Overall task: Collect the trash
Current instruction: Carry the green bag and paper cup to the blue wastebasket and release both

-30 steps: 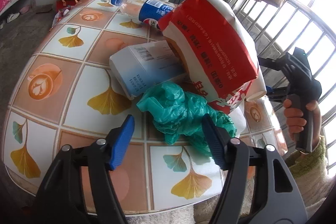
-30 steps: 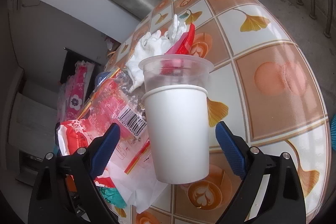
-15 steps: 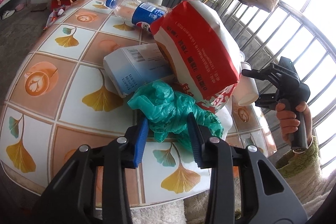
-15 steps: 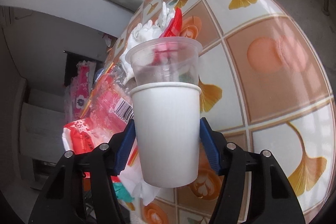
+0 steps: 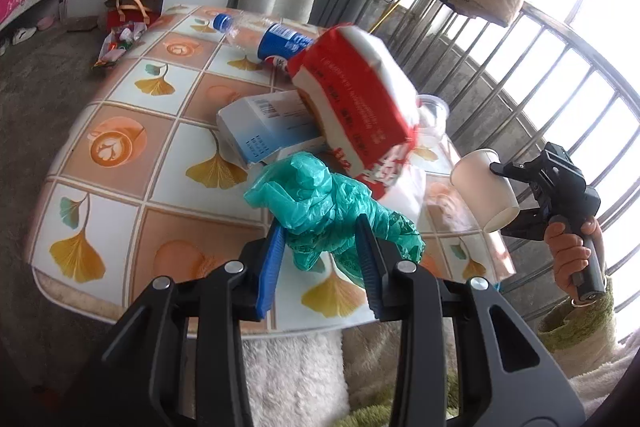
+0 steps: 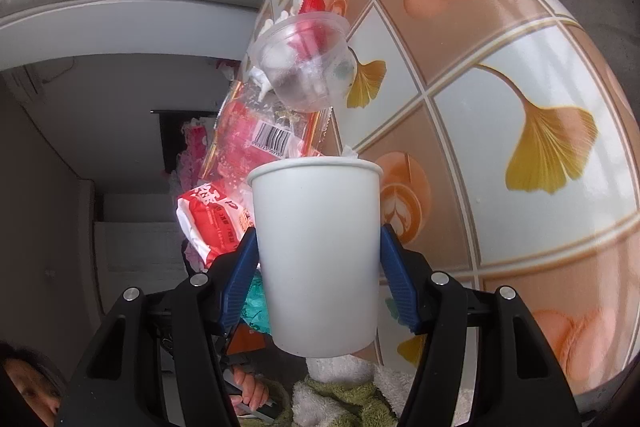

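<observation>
A crumpled green plastic bag is pinched between the blue pads of my left gripper, lifted a little off the tiled table. Behind the bag lie a red and white packet, a blue and white carton and a plastic bottle. My right gripper is shut on a white paper cup, held clear of the table; the same cup and gripper show at the right of the left wrist view. A clear plastic cup stays tilted on the table.
A red wrapper with a barcode and white tissue lie by the clear cup. A metal railing runs behind the table. A fluffy white and green rug lies below the table's near edge. A person's hand grips the right handle.
Both grippers closed, the left on the green bag and the right on the paper cup. The cup came away from the clear cup and off the table; the bag rose slightly.
</observation>
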### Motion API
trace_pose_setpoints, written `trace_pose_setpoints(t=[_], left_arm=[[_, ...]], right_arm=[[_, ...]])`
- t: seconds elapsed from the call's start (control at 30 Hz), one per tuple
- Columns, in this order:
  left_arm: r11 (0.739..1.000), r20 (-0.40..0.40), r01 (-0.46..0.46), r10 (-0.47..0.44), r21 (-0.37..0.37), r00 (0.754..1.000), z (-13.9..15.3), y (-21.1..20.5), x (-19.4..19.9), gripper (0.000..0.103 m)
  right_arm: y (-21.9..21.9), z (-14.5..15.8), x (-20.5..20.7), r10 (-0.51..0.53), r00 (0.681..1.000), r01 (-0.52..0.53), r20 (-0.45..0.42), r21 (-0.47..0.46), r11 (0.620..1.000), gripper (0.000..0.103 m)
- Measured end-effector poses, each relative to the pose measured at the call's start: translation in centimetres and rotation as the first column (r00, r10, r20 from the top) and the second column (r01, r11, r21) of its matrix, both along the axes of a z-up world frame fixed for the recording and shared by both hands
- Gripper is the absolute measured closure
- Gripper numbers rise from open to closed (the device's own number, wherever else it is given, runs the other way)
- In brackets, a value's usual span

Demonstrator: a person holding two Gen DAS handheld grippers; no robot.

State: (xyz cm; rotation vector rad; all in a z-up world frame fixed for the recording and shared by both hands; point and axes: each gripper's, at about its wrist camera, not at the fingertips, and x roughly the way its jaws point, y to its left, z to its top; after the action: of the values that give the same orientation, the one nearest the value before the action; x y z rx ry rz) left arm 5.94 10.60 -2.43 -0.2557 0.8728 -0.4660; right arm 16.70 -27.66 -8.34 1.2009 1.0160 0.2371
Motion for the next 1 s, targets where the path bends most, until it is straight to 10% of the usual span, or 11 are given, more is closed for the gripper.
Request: trace_pose_setpoints(t=[0.23, 0.43, 0.7, 1.0], left_arm=[[0.99, 0.093, 0.139, -0.137, -0.015, 0.986, 3.8, -3.9, -2.7, 0.07], [0.932, 0.125, 0.361, -0.359, 0.005, 0.925, 6.1, -13.1, -1.2, 0.07], [0.765, -0.059, 0.641, -0.639, 0.064, 0.767, 5.1, -32.6, 3.2, 0.07], [0.568, -0.302, 0.813, -0.758, 0.131, 0.578, -5.1, -54.9, 3.3, 0.07]], right_arm=[[-2.7, 1.9, -6.4, -0.115, 0.988, 0.113, 0.107, 0.024, 0.993, 0.044], [-7.9, 3.4, -13.6, -0.307, 0.936, 0.315, 0.172, -0.015, 0.949, 0.044], [-15.6, 2.4, -22.2, -0.613, 0.77, 0.635, 0.176, -0.122, 0.763, 0.044], [-26.9, -4.9, -26.5, -0.816, 0.576, 0.809, 0.05, -0.178, 0.56, 0.044]])
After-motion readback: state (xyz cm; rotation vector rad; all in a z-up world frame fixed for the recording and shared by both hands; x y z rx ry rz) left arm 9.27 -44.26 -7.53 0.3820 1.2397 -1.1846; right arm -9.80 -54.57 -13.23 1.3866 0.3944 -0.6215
